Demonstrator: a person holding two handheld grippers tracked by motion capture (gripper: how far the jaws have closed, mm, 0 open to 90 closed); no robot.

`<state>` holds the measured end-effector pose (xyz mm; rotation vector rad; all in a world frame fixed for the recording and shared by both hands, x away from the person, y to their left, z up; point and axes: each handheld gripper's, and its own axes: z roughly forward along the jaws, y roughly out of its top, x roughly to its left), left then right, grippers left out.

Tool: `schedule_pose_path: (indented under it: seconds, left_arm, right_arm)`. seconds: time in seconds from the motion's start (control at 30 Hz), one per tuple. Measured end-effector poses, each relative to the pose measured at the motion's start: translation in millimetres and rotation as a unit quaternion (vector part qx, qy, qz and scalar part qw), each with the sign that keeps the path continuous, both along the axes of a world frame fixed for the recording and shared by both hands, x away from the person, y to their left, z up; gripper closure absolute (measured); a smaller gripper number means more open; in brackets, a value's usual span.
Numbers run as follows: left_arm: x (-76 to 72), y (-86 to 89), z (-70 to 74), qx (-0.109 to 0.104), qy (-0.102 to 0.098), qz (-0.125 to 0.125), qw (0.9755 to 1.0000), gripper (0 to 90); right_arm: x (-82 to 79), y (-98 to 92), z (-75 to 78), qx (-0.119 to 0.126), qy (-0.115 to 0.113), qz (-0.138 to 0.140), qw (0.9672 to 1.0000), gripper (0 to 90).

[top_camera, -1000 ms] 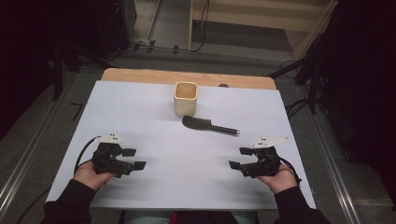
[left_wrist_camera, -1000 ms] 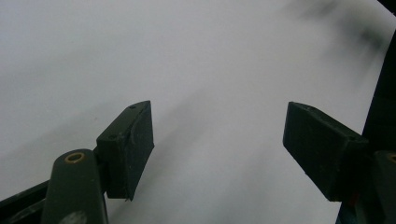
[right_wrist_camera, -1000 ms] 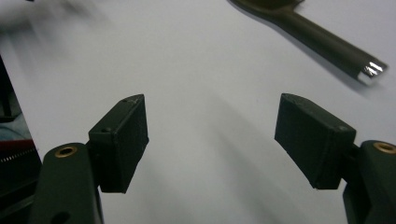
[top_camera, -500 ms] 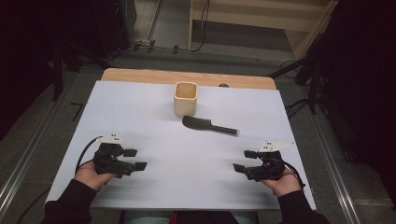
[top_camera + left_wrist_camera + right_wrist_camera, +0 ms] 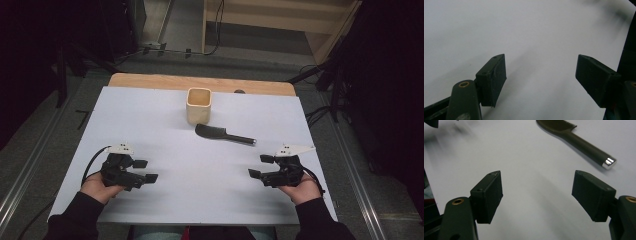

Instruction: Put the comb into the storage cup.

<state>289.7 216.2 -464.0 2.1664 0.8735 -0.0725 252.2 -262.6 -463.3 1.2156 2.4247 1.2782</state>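
A beige square cup (image 5: 199,105) stands upright at the back middle of the white table sheet (image 5: 200,210). Just in front of it lies a black utensil (image 5: 223,134) with a toothed head and a silver-tipped handle, the handle pointing right. The right gripper view has this utensil (image 5: 576,138) lying beyond the jaws. My left gripper (image 5: 146,170) rests low at the near left, open, with nothing but bare sheet between its jaws (image 5: 541,72). At the near right, my right gripper (image 5: 259,166) is open too, with nothing between its jaws (image 5: 537,192), well short of the utensil.
A wooden table edge (image 5: 150,80) runs along the back of the sheet. Beyond it lie a dark floor, cables and a wooden frame (image 5: 280,20). Metal rails (image 5: 30,165) flank the table on both sides.
The right hand has shifted only slightly near the front right. The left hand, cup and utensil have stayed where they were.
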Motion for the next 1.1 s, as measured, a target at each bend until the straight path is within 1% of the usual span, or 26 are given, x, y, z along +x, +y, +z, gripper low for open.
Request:
schedule_pose_path:
  seconds: [0.17,0.27,0.43,0.53,0.63,0.77,0.83,1.1]
  left_arm:
    - [0.2,-0.3,-0.5,0.001,0.002,0.001,1.0000,25.3]
    - [0.2,-0.4,-0.5,0.001,0.001,0.001,1.0000,25.2]
    - [0.4,0.4,-0.5,-0.001,0.001,0.002,1.0000,25.3]
    - [0.4,0.7,-0.3,0.000,0.002,0.002,1.0000,25.3]
    - [0.4,0.8,-0.3,0.000,0.002,0.002,1.0000,25.3]
    - [0.6,0.6,-0.5,-0.001,0.002,0.001,1.0000,25.3]
    - [0.6,0.5,-0.6,-0.002,0.002,0.002,1.0000,25.3]
    - [0.6,0.5,-0.7,-0.001,0.002,0.002,1.0000,25.3]
  right_arm:
    - [13.7,5.9,10.5,-0.008,-0.009,0.007,0.9999,22.7]
    - [21.2,9.3,13.2,-0.009,-0.009,0.014,0.9998,22.7]
    - [36.2,13.3,14.9,-0.012,-0.008,0.021,0.9997,22.6]
    - [43.6,14.2,16.4,-0.011,-0.004,0.020,0.9997,22.2]
    - [49.9,14.5,17.3,-0.014,-0.008,0.021,0.9997,21.8]
    - [57.8,14.1,18.0,-0.018,-0.014,0.028,0.9993,21.3]
    - [61.5,13.5,18.4,-0.018,-0.014,0.029,0.9993,21.2]
    - [78.4,8.9,20.6,-0.016,-0.013,0.025,0.9995,21.1]
